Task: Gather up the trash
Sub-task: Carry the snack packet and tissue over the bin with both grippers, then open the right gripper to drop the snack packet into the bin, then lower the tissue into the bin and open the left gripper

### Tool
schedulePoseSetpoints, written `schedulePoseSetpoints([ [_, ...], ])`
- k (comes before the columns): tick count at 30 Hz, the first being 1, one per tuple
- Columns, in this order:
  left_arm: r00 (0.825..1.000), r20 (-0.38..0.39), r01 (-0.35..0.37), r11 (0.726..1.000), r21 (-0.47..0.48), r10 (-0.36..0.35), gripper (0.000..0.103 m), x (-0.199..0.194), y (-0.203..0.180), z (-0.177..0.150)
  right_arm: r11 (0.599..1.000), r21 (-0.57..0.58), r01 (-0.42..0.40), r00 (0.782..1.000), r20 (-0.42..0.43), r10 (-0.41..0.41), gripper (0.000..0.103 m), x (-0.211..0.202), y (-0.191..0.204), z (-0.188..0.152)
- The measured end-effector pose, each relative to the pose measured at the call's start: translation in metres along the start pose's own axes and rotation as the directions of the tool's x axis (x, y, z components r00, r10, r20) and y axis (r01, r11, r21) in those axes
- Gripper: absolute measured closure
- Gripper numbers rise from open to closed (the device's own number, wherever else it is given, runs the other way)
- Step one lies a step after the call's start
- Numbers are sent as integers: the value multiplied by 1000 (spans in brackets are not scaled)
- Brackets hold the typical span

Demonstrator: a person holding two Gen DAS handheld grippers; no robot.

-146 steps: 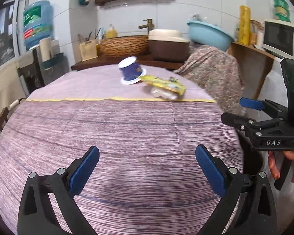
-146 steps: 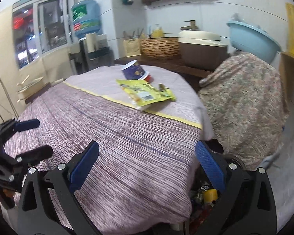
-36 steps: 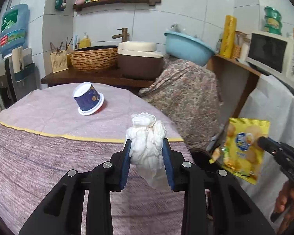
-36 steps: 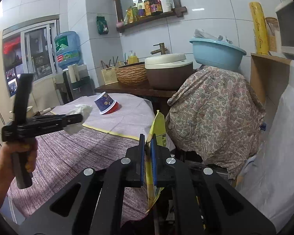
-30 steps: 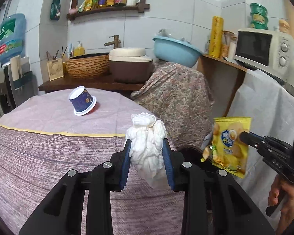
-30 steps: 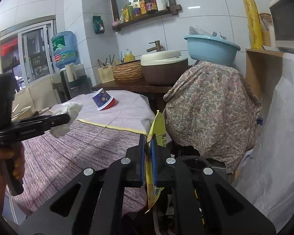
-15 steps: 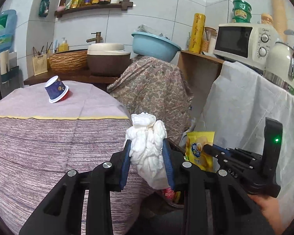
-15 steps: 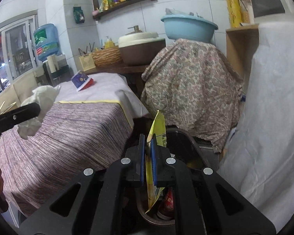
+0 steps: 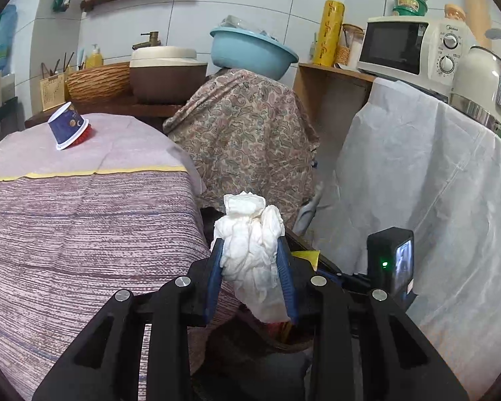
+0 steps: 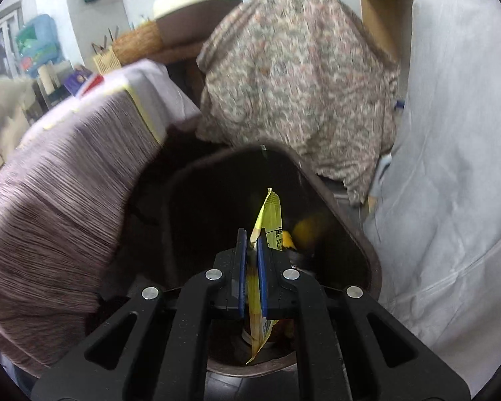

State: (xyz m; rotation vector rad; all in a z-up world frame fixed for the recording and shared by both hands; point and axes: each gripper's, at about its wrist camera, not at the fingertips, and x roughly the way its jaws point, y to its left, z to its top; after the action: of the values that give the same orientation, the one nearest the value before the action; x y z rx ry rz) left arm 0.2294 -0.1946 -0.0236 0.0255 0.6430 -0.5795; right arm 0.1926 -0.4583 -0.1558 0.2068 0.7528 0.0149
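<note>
My left gripper [image 9: 250, 254] is shut on a crumpled white tissue [image 9: 250, 234] and holds it just past the table's right edge, above the dark trash bin [image 9: 284, 344]. My right gripper [image 10: 251, 237] is shut on a yellow snack wrapper [image 10: 270, 210], held edge-on over the open mouth of the brown bin [image 10: 357, 240]. The right gripper's body [image 9: 389, 260] shows in the left wrist view, low beside the bin. A blue paper cup [image 9: 66, 126] lies tipped on the table's far side.
The round table [image 9: 83, 234] with its striped purple cloth is at the left. A paisley-covered object [image 9: 250, 140] stands behind the bin. A white cloth [image 9: 417, 183] drapes the counter at the right, with a microwave [image 9: 404, 46] above. The bin holds other trash [image 10: 304, 234].
Both grippers have moved right and down, off the table toward the bin. The right gripper now holds the wrapper right over the bin's mouth. The tissue and wrapper remain gripped.
</note>
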Motion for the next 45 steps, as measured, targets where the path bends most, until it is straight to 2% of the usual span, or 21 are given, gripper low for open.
schedulePoseSetpoints([
  [4,1000,-13,-6,1000,11,6,72,8,-5,-2,1000,15,23,999,-31,-23,94,21,-7,-8],
  [5,1000,-16,-4,1000,13,4,72,9,-6,-3,999,15,31,999,-35,-30,88,24,-8,-10],
  [6,1000,-20,-2,1000,14,2,72,11,-7,-3,999,14,37,999,-36,-36,81,25,-8,-12],
  [7,1000,-22,-2,1000,16,2,72,12,-7,-4,999,12,49,998,-40,-49,60,27,-9,-13],
  [8,1000,-23,-2,1000,18,2,72,12,-7,-4,998,12,58,998,-36,-58,43,27,-9,-14],
  [10,1000,-28,0,1000,20,0,72,14,-8,-5,997,11,74,997,-5,-74,42,21,-9,-15],
  [15,999,-34,-6,1000,25,7,72,18,-10,-7,997,19,76,997,13,-76,42,8,-11,-12],
  [21,999,-42,-11,999,31,12,72,23,-10,-8,995,15,97,992,81,-98,34,-29,-8,-6],
  [24,999,-47,-8,999,31,9,72,26,-10,-9,988,-5,154,978,143,-152,29,-53,-4,0],
  [26,999,-53,-3,1000,31,4,72,29,-11,-10,977,-6,215,961,180,-210,22,-68,-5,5],
  [28,998,-61,-2,1000,30,4,72,33,-11,-11,974,3,228,953,206,-224,21,-79,-7,10],
  [33,996,-84,10,1000,26,-8,72,42,-12,-13,976,18,216,946,245,-213,21,-103,-12,23],
  [37,995,-102,18,1000,14,-17,72,48,-11,-15,985,22,172,948,270,-171,21,-117,-10,29],
  [45,986,-162,44,999,9,-42,72,74,-12,-20,980,2,201,936,295,-193,21,-130,-4,29],
])
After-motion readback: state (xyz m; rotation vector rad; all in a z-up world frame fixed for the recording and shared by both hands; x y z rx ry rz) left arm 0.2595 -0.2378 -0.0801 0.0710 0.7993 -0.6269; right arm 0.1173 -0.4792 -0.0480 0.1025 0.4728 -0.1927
